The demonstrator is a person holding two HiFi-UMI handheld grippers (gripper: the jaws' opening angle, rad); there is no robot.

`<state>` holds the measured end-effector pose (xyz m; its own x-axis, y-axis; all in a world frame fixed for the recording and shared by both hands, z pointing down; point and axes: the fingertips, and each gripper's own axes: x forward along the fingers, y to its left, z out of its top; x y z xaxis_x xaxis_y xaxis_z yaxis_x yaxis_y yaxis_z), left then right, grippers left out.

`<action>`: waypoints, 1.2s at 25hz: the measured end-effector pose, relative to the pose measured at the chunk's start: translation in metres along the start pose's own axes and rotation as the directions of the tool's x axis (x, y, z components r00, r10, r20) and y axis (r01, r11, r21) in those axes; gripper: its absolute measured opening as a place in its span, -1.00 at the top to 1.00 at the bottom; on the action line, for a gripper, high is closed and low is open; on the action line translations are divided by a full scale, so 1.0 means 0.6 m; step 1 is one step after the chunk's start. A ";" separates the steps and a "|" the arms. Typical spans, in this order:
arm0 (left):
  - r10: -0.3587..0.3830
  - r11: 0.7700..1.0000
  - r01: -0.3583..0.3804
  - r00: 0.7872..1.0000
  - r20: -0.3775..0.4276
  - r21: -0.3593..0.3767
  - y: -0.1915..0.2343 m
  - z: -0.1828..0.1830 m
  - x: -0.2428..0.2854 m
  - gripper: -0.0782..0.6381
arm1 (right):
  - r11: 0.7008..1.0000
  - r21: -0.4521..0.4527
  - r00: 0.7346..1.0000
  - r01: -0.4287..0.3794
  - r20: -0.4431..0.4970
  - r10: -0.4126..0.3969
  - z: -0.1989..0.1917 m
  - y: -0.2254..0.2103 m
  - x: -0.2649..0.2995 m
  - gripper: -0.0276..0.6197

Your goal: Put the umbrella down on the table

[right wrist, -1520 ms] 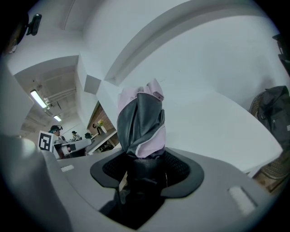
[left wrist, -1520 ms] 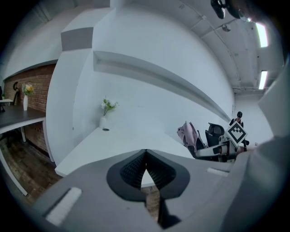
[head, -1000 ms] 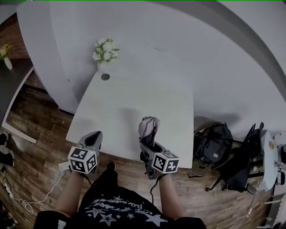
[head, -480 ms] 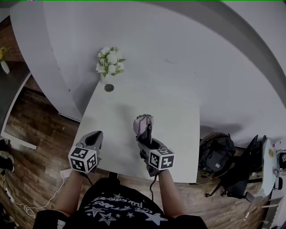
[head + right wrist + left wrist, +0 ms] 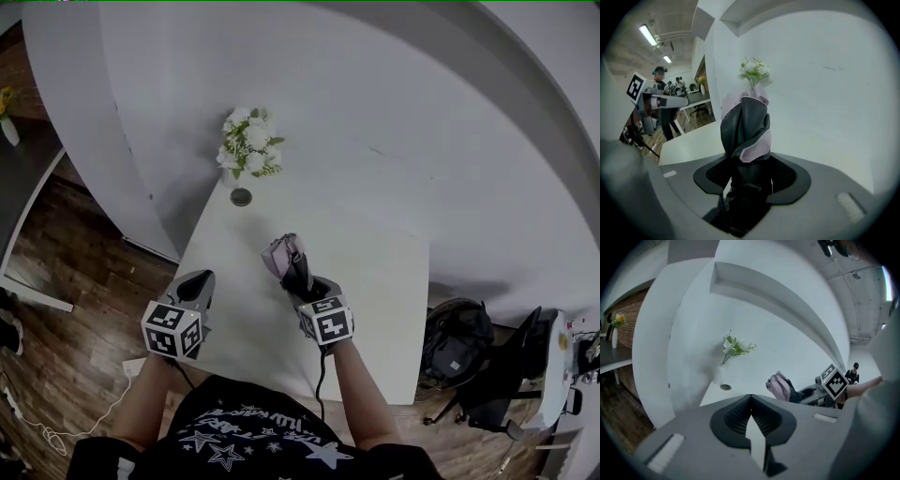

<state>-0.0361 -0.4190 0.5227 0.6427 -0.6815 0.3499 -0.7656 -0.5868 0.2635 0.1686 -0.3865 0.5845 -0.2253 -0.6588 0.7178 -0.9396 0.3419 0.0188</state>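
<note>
Umbrella (folded, grey and pink): we hold it clamped in the right gripper, over the middle of the table | left gripper: jaws together, empty, beside the table's left edge | flowers: far-left corner

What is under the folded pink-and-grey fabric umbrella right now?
The white table top shows around it. The right gripper holds the umbrella over it; the patch directly beneath is covered.

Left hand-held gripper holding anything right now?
No: the jaws of the left hand-held gripper meet with nothing between them; the umbrella is clamped in the right hand-held gripper.
</note>
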 end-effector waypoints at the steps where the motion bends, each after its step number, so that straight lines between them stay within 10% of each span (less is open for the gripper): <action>1: 0.002 1.000 -0.002 1.000 -0.002 -0.003 0.007 0.001 0.004 0.77 | 1.000 -0.025 1.000 0.000 -0.015 0.000 0.003 0.000 0.011 0.15; 30: 0.036 0.998 -0.038 0.998 -0.044 -0.040 0.082 -0.016 0.075 0.77 | 0.935 -0.347 0.974 -0.078 -0.228 -0.004 0.029 -0.030 0.207 0.14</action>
<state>-0.0449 -0.4741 0.5598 0.6128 -0.6823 0.3988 -0.7900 -0.5425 0.2857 0.1528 -0.4861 0.6614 -0.1572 -0.4896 0.8577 -0.7712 0.6033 0.2031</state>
